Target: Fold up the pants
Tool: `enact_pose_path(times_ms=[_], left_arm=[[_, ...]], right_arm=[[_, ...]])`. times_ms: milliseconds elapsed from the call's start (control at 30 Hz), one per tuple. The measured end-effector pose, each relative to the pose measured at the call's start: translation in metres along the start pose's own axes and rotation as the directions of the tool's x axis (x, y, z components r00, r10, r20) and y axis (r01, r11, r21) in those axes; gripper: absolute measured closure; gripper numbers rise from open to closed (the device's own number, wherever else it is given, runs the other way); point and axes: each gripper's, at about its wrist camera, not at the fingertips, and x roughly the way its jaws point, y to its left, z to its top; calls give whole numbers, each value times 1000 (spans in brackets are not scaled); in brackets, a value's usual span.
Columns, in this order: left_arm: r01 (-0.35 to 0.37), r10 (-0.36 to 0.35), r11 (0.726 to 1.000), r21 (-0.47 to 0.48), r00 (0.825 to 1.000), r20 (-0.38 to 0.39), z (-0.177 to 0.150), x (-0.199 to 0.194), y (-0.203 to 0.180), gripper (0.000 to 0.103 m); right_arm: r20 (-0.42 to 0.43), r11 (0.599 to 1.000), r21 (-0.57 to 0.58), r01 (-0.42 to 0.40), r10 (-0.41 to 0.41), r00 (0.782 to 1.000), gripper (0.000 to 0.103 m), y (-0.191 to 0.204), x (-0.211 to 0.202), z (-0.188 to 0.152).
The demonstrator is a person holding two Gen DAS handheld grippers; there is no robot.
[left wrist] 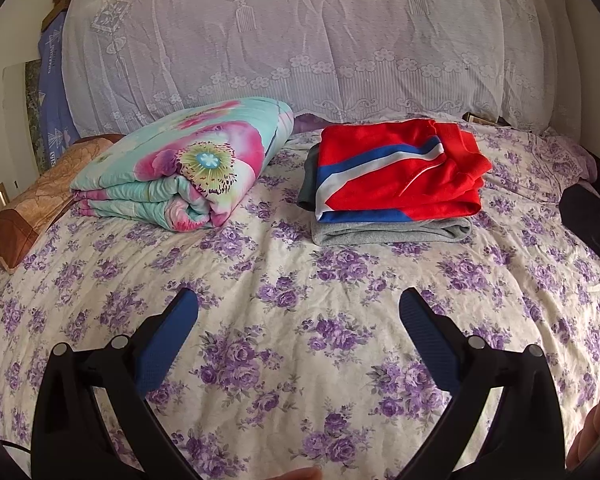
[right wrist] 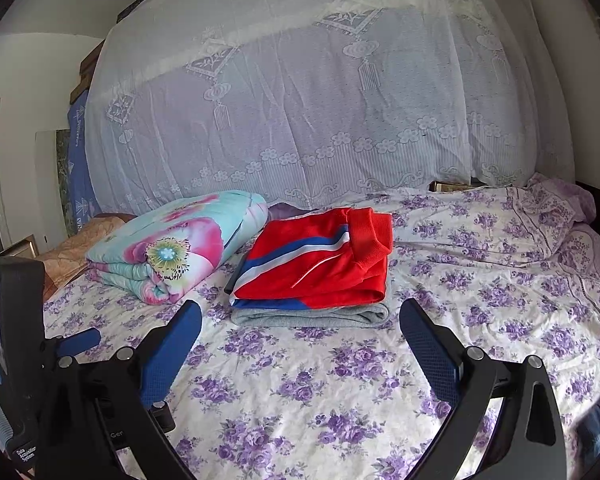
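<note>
A folded red garment (left wrist: 400,172) (right wrist: 320,264) with a blue and white stripe lies on top of a folded grey garment (left wrist: 392,230) (right wrist: 312,316) at the middle of the bed; a darker grey piece shows under its left edge. I cannot tell which of these are the pants. My left gripper (left wrist: 298,294) hovers over the bare sheet in front of the pile, open, nothing between its blue pads (left wrist: 168,344). My right gripper (right wrist: 300,306) is open too, just before the pile's front edge. The left gripper's body (right wrist: 16,320) shows at the left of the right wrist view.
The bed sheet (left wrist: 300,360) (right wrist: 480,280) has purple flowers. A folded floral quilt (left wrist: 188,168) (right wrist: 180,244) lies left of the pile, with a brown pillow (left wrist: 40,204) beyond it. A white lace net (left wrist: 300,40) hangs behind. A hand (left wrist: 596,432) shows at the lower right.
</note>
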Motion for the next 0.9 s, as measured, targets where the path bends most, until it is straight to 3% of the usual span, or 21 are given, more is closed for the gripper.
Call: enact_pose_path(times_ms=[900], left_arm=[[-1, 1, 1000, 6, 1000, 8, 0, -3, -2, 5]], right_arm=[[0, 1000, 1, -2, 2, 1000, 3, 1, 0, 0]])
